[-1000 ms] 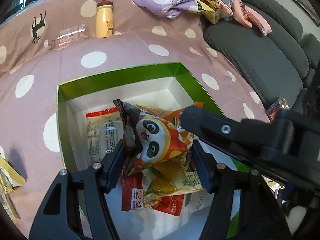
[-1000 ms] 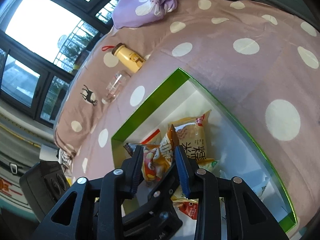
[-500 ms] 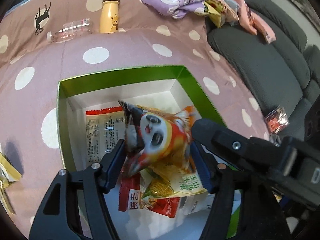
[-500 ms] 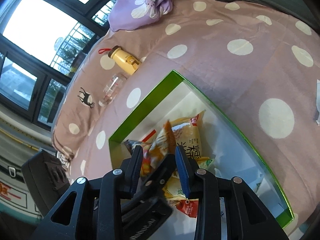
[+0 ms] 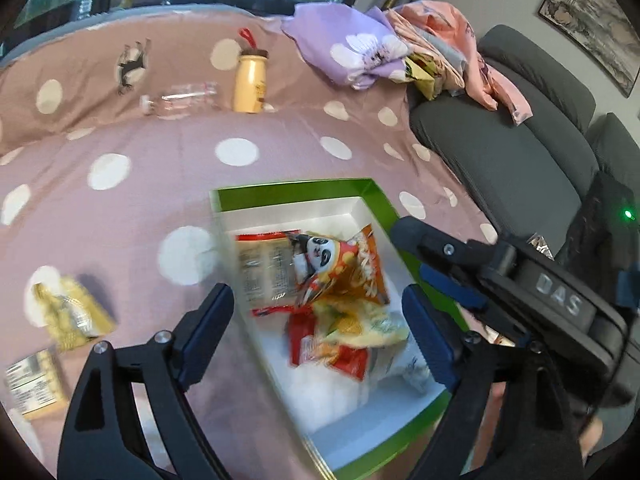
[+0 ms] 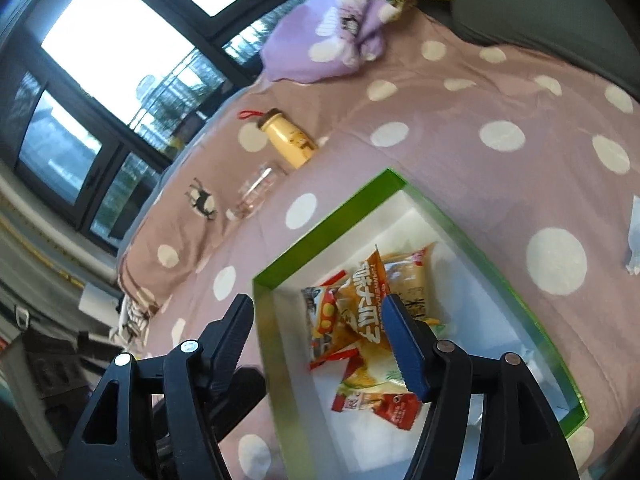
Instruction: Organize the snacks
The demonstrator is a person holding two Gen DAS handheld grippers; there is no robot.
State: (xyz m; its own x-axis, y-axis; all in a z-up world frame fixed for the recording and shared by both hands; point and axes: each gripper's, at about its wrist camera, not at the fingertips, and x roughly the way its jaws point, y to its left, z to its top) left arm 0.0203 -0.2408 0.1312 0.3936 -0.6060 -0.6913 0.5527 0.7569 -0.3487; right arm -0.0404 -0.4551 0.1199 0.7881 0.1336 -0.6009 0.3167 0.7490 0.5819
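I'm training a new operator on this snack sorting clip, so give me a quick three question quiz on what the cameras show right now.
1. True or false: the panda snack bag lies inside the green box.
2. Multiple choice: the left gripper is A) shut on a bag, B) open and holding nothing, C) out of view.
3. Fill in: outside the box, near the upright yellow bottle, a clear ____ lies on its side on the spotted cover.

Key
1. True.
2. B; the right gripper is open too.
3. Bottle: the clear plastic bottle.
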